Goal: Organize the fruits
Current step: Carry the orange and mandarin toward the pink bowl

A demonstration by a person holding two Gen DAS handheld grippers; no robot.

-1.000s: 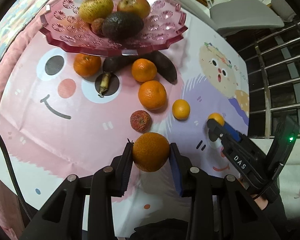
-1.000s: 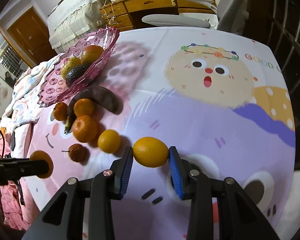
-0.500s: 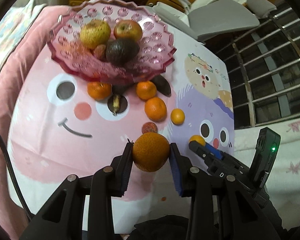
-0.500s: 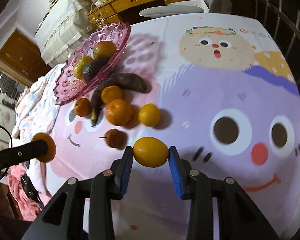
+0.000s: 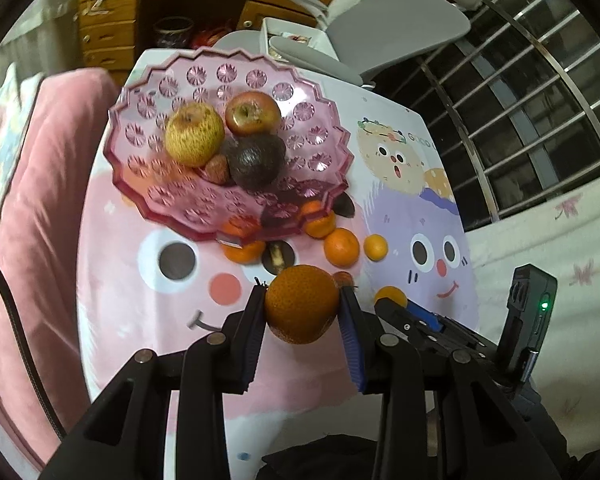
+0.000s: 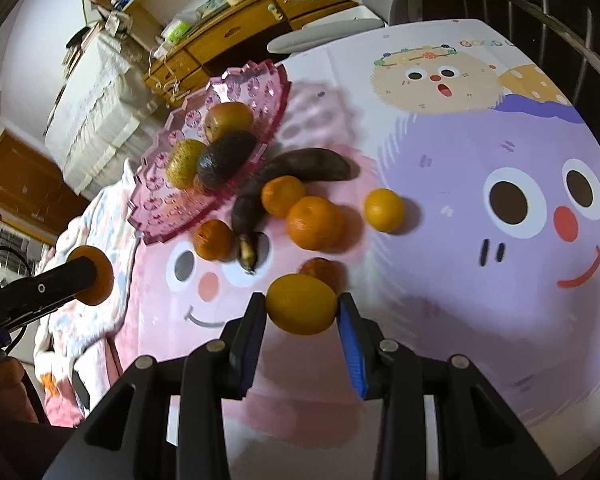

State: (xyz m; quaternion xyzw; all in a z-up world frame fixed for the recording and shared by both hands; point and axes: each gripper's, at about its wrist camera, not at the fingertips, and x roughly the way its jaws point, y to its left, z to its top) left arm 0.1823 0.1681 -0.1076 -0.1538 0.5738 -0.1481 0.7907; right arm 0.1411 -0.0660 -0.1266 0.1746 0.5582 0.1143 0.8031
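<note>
My left gripper (image 5: 302,312) is shut on a dark orange mandarin (image 5: 302,304), held high above the table. My right gripper (image 6: 302,308) is shut on a yellow-orange citrus (image 6: 302,303), also lifted. A pink fruit bowl (image 5: 156,196) (image 6: 252,76) holds a yellow apple (image 5: 194,134), a red apple (image 5: 253,114), an avocado (image 5: 255,160) and a small lychee (image 5: 217,168). On the table near the bowl lie several mandarins (image 6: 315,222), a small yellow citrus (image 6: 384,210), a blackened banana (image 6: 296,170) and a lychee (image 6: 320,270).
The table wears a cartoon-face cloth (image 6: 480,288). A pink blanket (image 5: 32,200) lies to its left. A grey chair (image 5: 384,20) and wooden drawers (image 5: 112,20) stand behind the table, with a metal window grille (image 5: 540,120) at the right.
Both grippers have risen and pulled back with their fruit, so the table looks smaller and farther. The bowl now covers part of the fruit behind it in the left view.
</note>
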